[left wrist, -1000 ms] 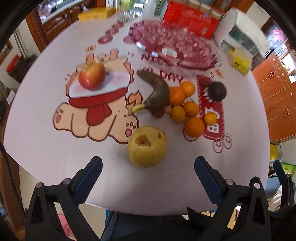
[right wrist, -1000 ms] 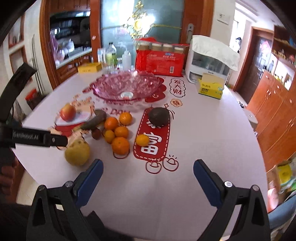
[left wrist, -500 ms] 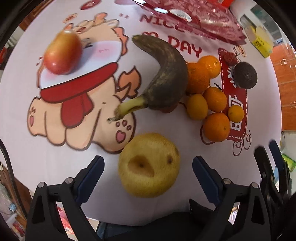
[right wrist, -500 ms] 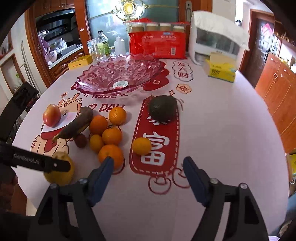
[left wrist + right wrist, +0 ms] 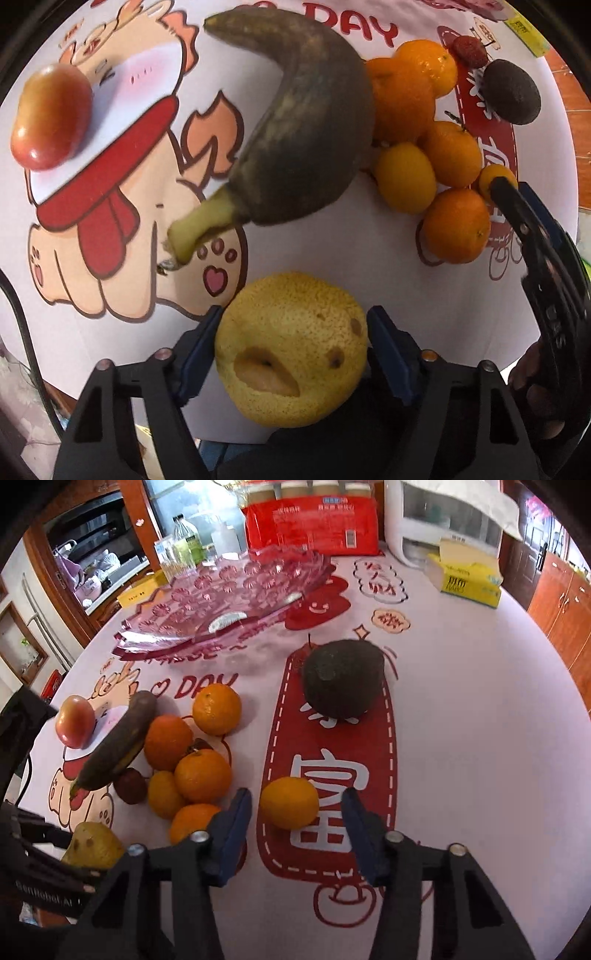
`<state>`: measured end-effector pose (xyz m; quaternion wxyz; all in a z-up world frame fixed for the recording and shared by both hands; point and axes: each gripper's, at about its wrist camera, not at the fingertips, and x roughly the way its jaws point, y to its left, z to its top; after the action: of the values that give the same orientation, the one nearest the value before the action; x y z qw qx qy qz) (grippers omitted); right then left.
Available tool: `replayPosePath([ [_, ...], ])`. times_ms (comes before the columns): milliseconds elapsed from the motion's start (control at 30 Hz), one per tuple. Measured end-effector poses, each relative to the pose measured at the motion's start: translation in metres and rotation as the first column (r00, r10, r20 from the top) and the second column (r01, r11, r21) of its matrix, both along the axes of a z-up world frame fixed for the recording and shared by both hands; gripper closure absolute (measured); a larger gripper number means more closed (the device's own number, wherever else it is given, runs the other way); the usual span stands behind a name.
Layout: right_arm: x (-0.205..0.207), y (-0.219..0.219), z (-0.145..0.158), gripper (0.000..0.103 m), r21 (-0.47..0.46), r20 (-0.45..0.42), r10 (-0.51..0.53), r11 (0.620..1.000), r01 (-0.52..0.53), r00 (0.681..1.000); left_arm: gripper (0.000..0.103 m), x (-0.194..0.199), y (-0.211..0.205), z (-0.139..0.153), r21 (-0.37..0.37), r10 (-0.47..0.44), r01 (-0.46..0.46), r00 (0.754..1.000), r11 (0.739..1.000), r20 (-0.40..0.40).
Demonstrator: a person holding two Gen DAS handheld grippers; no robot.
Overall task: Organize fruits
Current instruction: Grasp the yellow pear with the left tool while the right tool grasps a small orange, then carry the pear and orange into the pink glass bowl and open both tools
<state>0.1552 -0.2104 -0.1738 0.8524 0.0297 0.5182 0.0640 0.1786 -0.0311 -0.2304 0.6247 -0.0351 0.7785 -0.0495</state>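
— Yellow, pitted skin fills the foreground: a pear (image 5: 293, 350) sits between the blue pads of the left gripper (image 5: 293, 345), whose jaws are closing. Both pads look to be at its sides, though I cannot tell whether they press yet.

— And the right gripper (image 5: 297, 818)?

— Closing too, around a small orange (image 5: 289, 803) on the red banner print of the tablecloth (image 5: 461, 738). Narrow gaps show on both sides, so nothing is gripped.

— Beyond those?

— A cluster of oranges (image 5: 201, 775) just left of it, touching a blackened banana (image 5: 118, 740); an apple (image 5: 75, 720) lies apart at the far left.

— Further on?

— A dark avocado (image 5: 341, 677) up the banner, then the pink glass bowl (image 5: 225, 598).
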Motion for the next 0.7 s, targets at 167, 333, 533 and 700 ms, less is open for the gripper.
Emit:
replayPosePath([
  [167,0.008,0.007,-0.005,0.068,-0.005,-0.033,0.017,1.000,-0.018,0.999,0.035,0.004,-0.007,-0.003,0.027,-0.029,0.029,1.000,0.999,-0.002],
  [333,0.007,0.005,-0.005,0.068,0.002,-0.042,0.018,1.000,-0.018,0.999,0.035,-0.004,-0.003,0.003,0.032,-0.032,0.032,0.999,0.999,-0.001],
  [533,0.004,0.000,-0.001,0.069,-0.001,-0.058,0.001,1.000,-0.002,0.998,0.035,-0.025,0.011,0.011,0.041,-0.009,0.009,1.000,0.999,0.016],
  [700,0.004,-0.004,0.018,0.069,0.007,-0.027,0.001,1.000,-0.001,1.000,0.035,-0.024,0.022,0.039,0.056,-0.007,0.003,0.998,0.998,0.065],
])
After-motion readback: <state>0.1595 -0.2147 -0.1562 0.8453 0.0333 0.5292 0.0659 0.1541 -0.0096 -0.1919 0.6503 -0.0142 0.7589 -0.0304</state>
